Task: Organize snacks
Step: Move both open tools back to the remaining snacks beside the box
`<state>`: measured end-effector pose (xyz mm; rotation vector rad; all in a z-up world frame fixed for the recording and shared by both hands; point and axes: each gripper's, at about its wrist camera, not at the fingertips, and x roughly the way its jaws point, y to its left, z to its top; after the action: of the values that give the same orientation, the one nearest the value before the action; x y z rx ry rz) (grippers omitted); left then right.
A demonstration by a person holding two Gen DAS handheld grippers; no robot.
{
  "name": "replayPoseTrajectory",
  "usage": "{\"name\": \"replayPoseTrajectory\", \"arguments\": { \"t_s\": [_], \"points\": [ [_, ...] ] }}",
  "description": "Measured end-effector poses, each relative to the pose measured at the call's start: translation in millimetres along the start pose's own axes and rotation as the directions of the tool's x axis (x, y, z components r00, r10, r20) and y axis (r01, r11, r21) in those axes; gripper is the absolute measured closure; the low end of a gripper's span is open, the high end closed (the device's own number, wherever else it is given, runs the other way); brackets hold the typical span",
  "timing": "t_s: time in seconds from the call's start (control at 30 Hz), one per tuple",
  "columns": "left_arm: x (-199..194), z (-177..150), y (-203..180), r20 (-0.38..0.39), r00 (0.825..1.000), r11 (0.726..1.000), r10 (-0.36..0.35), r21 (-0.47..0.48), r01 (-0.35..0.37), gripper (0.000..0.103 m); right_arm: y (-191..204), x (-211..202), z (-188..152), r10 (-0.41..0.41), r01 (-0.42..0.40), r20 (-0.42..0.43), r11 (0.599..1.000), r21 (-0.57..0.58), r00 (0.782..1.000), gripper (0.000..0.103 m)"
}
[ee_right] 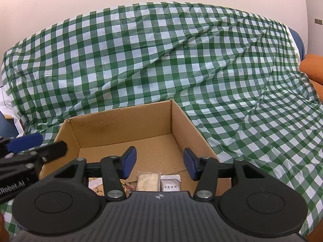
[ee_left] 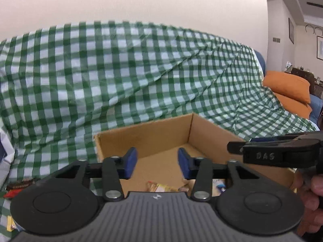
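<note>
I see an open cardboard box (ee_right: 125, 129) sitting on a green-and-white checked cloth (ee_right: 161, 60) that drapes over a sofa behind it. Both of my claws hang over the box's near edge, pointing down into it.

My right claw (ee_right: 159, 162) has its blue pads (ee_right: 129, 162) apart, with nothing between them. Directly below and just nearer than the gap, on the box floor, lie two flat snack packets side by side and touching: a tan packet (ee_right: 147, 182) on the left and a silver packet (ee_right: 170, 183) with dark characters on the right. More wrappers (ee_right: 97, 185) lie to their left, mostly hidden behind the claw's linkage.

My left claw (ee_left: 157, 165) also has its pads apart and empty. Below the gap, at the near side of the box floor, lies a yellow wrapper (ee_left: 161, 187); further packets to its right are too hidden to make out. Outside the box, on the cloth at the far left, lies a dark red-and-brown bar (ee_left: 19, 187), with a yellow packet (ee_left: 10, 224) nearer, at the picture's edge.

From the left view, the right claw's side enters at the right, with the fingers of a hand (ee_left: 317, 189) behind it. An orange cushion (ee_left: 286, 86) rests on the sofa's far right.
</note>
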<state>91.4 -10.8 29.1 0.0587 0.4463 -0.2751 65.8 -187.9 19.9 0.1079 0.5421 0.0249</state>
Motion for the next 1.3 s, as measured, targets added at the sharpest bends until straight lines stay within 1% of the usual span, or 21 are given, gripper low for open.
{"name": "replayPoseTrajectory", "arguments": {
  "t_s": [0.03, 0.13, 0.17, 0.2, 0.27, 0.33, 0.4, 0.47, 0.53, 0.6, 0.67, 0.7, 0.73, 0.8, 0.9, 1.03, 1.07, 1.13, 1.17, 1.2, 1.3],
  "points": [
    [0, 0, 8, -0.021, 1.000, 1.000, -0.002, -0.027, 0.001, 0.067, 1, -1, 0, 0.002, -0.002, 0.003, 1.000, -0.002, 1.000, 0.049],
    [0, -1, 40, -0.071, 0.997, 0.990, 0.021, -0.136, -0.030, 0.068, 4, -3, -1, 0.002, -0.002, 0.028, 1.000, -0.008, 1.000, 0.051],
    [0, -2, 54, -0.093, 0.995, 0.980, 0.040, -0.189, -0.057, 0.068, 6, -4, -2, 0.012, -0.012, 0.035, 1.000, -0.011, 0.999, 0.059],
    [1, -4, 71, -0.119, 0.991, 0.965, 0.064, -0.247, -0.092, 0.068, 8, -5, -2, 0.023, -0.022, 0.040, 1.000, -0.016, 0.999, 0.067],
    [2, -8, 102, -0.174, 0.977, 0.919, 0.121, -0.353, -0.177, 0.068, 14, -7, -3, 0.042, -0.041, 0.048, 0.999, -0.027, 0.998, 0.072],
    [2, -17, 136, -0.243, 0.954, 0.845, 0.172, -0.462, -0.270, 0.068, 21, -9, -4, 0.065, -0.063, 0.055, 0.997, -0.046, 0.996, 0.072],
    [0, -29, 170, -0.310, 0.928, 0.745, 0.204, -0.566, -0.353, 0.067, 27, -10, -5, 0.083, -0.079, 0.054, 0.995, -0.065, 0.995, 0.072],
    [-7, -46, 203, -0.373, 0.901, 0.627, 0.219, -0.654, -0.423, 0.066, 31, -11, -5, 0.101, -0.097, 0.052, 0.992, -0.076, 0.994, 0.072],
    [-11, -63, 231, -0.429, 0.879, 0.507, 0.210, -0.721, -0.473, 0.060, 34, -10, -6, 0.116, -0.111, 0.046, 0.990, -0.085, 0.992, 0.072],
    [-11, -77, 250, -0.475, 0.858, 0.410, 0.195, -0.756, -0.511, 0.053, 35, -9, -5, 0.126, -0.122, 0.040, 0.989, -0.087, 0.991, 0.072],
    [-9, -89, 262, -0.503, 0.846, 0.346, 0.175, -0.773, -0.532, 0.050, 36, -8, -5, 0.135, -0.132, 0.035, 0.988, -0.084, 0.990, 0.072],
    [-6, -93, 268, -0.509, 0.845, 0.322, 0.162, -0.782, -0.533, 0.050, 36, -7, -5, 0.139, -0.136, 0.030, 0.987, -0.083, 0.990, 0.072],
    [-3, -96, 272, -0.515, 0.844, 0.310, 0.153, -0.785, -0.536, 0.050, 35, -7, -5, 0.142, -0.139, 0.028, 0.987, -0.081, 0.989, 0.072],
    [1, -98, 276, -0.528, 0.834, 0.304, 0.158, -0.778, -0.550, 0.050, 33, -7, -3, 0.149, -0.147, 0.027, 0.986, -0.075, 0.988, 0.072],
    [6, -99, 273, -0.537, 0.825, 0.312, 0.173, -0.765, -0.563, 0.050, 30, -5, -2, 0.154, -0.153, 0.018, 0.986, -0.060, 0.988, 0.072],
    [20, -104, 271, -0.560, 0.814, 0.338, 0.157, -0.744, -0.577, 0.053, 28, -5, -2, 0.155, -0.154, 0.009, 0.987, -0.050, 0.988, 0.072],
    [20, -105, 272, -0.564, 0.810, 0.348, 0.159, -0.736, -0.580, 0.057, 28, -5, -2, 0.155, -0.154, 0.007, 0.987, -0.050, 0.988, 0.072],
    [20, -105, 273, -0.577, 0.799, 0.381, 0.170, -0.709, -0.593, 0.079, 28, -4, -2, 0.152, -0.152, 0.004, 0.987, -0.048, 0.988, 0.072],
    [18, -104, 273, -0.578, 0.797, 0.394, 0.175, -0.701, -0.594, 0.081, 28, -4, -3, 0.150, -0.150, 0.000, 0.988, -0.043, 0.989, 0.072],
    [14, -103, 273, -0.579, 0.796, 0.407, 0.180, -0.693, -0.596, 0.087, 27, -3, -3, 0.150, -0.150, -0.004, 0.988, -0.038, 0.989, 0.072],
    [-2, -93, 273, -0.586, 0.786, 0.474, 0.197, -0.645, -0.600, 0.091, 29, -4, -5, 0.145, -0.145, -0.006, 0.989, -0.041, 0.989, 0.072]
  ]
}}
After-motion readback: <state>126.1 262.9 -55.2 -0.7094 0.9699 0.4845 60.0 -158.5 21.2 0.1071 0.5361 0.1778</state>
